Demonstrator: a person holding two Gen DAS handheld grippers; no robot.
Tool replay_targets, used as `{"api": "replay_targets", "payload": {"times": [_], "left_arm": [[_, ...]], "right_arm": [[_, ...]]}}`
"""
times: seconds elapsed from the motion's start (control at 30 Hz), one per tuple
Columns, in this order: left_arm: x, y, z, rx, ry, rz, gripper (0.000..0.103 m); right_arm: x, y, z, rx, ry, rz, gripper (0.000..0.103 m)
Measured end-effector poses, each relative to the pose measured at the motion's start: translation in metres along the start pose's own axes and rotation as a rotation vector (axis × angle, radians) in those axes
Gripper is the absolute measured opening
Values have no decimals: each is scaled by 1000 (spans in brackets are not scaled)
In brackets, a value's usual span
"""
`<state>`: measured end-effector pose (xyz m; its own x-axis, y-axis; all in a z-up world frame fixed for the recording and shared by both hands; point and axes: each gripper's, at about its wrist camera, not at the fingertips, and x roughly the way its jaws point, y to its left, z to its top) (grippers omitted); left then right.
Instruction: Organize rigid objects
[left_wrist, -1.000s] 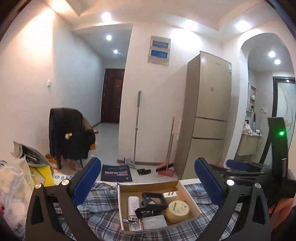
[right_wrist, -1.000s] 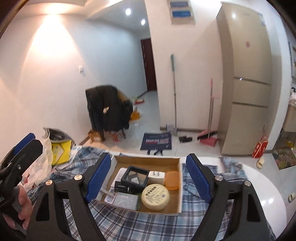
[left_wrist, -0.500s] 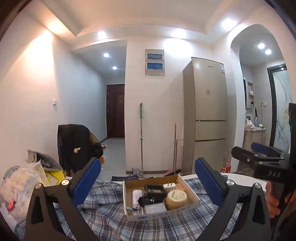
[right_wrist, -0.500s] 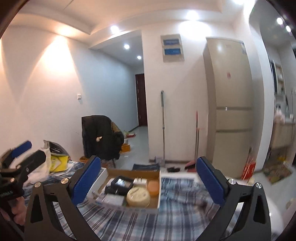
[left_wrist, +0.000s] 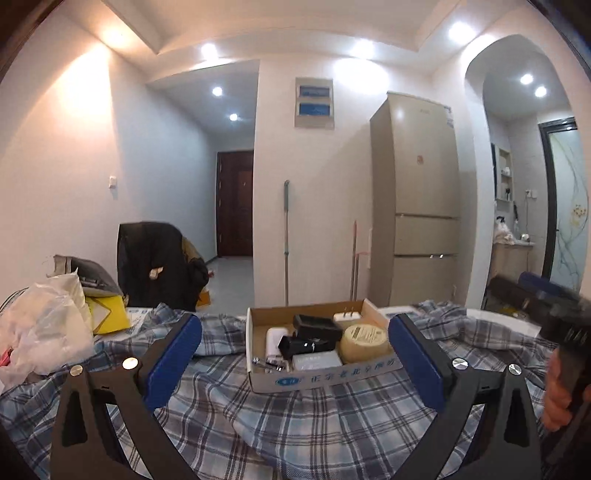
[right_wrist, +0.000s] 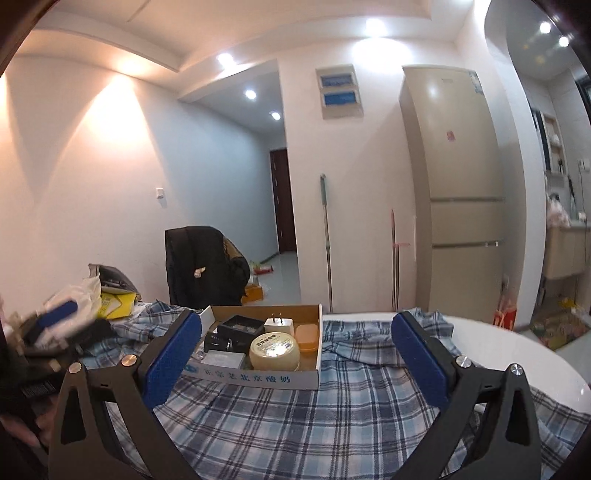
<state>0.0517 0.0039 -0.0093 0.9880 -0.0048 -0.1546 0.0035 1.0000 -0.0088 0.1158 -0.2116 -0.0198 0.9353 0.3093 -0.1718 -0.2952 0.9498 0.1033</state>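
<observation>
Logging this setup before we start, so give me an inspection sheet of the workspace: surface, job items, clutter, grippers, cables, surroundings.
Surface: white table under a rumpled blue plaid cloth.
Job's things: open cardboard box on the cloth holding a round cream tin, white plug adapter, orange case, black tray and smaller items.
Clutter: plastic bag and yellow package at the table's left end.
Grippers: left gripper and right gripper both open, empty, facing the box.
Cables: nothing seen.
Surroundings: fridge, mop, jacket-draped chair, dark door.
</observation>
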Motion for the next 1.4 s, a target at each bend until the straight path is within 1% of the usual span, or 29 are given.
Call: {"api": "replay_targets", "payload": {"times": [0.03, 0.1, 0.23, 0.33, 0.43, 0.6, 0.87, 1.2, 1.4], "left_arm": [[-1, -1, -1, 1, -5, 4, 103], [-1, 0, -1, 1, 1, 19, 103], [-2, 11, 0, -51, -10, 22, 103], [-2, 14, 1, -64, -8, 21, 103], [-3, 14, 1, -52, -9, 25, 103], [-5, 14, 1, -40, -19, 29, 103], [-4, 13, 0, -38, -8, 40, 103], [1, 15, -1, -63, 23, 55, 103], [-1, 14, 0, -58, 15, 59, 103]], "right_arm": [[0, 2, -3, -13, -8, -13, 103], [5, 6, -6, -28, 18, -16, 103], [11, 6, -8, -32, 49, -39, 103], [8, 1, -8, -11, 38, -39, 103], [8, 1, -8, -10, 34, -40, 103], [8, 2, -8, -18, 36, -35, 103], [4, 9, -8, -48, 13, -29, 103], [6, 12, -10, -63, 15, -28, 103], [7, 9, -10, -53, 26, -29, 103]]}}
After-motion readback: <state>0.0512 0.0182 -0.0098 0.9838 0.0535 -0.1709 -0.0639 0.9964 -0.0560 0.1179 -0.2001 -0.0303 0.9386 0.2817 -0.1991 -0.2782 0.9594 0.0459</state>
